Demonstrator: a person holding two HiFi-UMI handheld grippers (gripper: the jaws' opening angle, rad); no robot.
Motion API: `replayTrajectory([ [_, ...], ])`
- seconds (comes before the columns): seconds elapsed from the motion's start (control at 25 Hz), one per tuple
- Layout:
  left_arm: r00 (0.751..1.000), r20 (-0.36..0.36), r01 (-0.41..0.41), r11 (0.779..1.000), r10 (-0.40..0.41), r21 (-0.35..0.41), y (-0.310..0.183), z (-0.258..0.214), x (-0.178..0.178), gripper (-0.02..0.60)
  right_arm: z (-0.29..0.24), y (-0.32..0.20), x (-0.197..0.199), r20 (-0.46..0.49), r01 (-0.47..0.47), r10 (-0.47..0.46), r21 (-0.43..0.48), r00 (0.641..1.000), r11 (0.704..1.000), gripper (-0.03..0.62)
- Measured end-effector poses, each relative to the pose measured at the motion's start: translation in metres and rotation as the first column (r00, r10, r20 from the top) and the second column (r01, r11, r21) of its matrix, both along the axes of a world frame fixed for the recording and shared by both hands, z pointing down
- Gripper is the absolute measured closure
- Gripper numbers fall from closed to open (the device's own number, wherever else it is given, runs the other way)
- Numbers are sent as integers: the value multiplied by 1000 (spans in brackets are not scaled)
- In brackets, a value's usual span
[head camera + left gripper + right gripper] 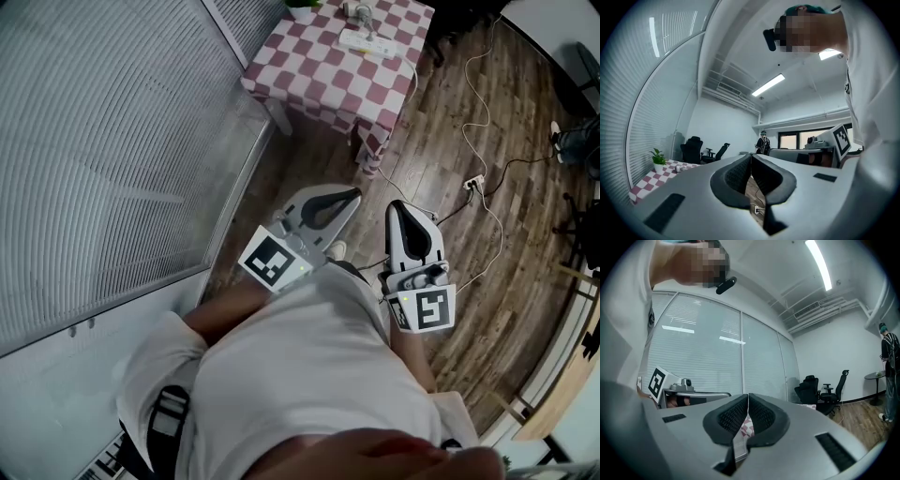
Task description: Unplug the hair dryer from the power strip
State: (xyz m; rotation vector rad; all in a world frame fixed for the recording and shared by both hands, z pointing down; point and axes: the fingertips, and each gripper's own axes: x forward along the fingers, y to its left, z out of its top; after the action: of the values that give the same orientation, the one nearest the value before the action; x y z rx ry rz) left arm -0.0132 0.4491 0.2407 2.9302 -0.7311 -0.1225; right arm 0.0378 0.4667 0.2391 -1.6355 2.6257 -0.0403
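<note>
Far ahead in the head view, a white power strip (367,42) lies on a table with a red-and-white checked cloth (319,75). Beside it, at the table's far edge, rests a small pale object (359,11) that looks like the hair dryer. My left gripper (354,195) and right gripper (399,206) are held close to the person's body, well short of the table. Both are shut with nothing between the jaws. The left gripper (751,156) looks level across the room and sees the table (651,183) at the left. The right gripper (748,396) faces the blinds.
A white cable (483,103) runs over the wooden floor to a small floor socket (473,182). A blind-covered glass wall (103,141) lines the left side. A potted plant (658,159) stands on the table. Office chairs (696,149) and a person (763,142) are at the far wall.
</note>
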Motion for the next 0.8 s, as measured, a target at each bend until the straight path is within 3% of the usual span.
replayTrajectory([
  [0.24,999,18,32,999,-31,-28,-3,9,19,551,7,0,20,-19,13,-13,-13,1000,1000,562],
  [0.8,1000,15,25,1000,-25,1,-26,5,35,551,4,-28,29,-35,31,-30,19,999,999,562],
])
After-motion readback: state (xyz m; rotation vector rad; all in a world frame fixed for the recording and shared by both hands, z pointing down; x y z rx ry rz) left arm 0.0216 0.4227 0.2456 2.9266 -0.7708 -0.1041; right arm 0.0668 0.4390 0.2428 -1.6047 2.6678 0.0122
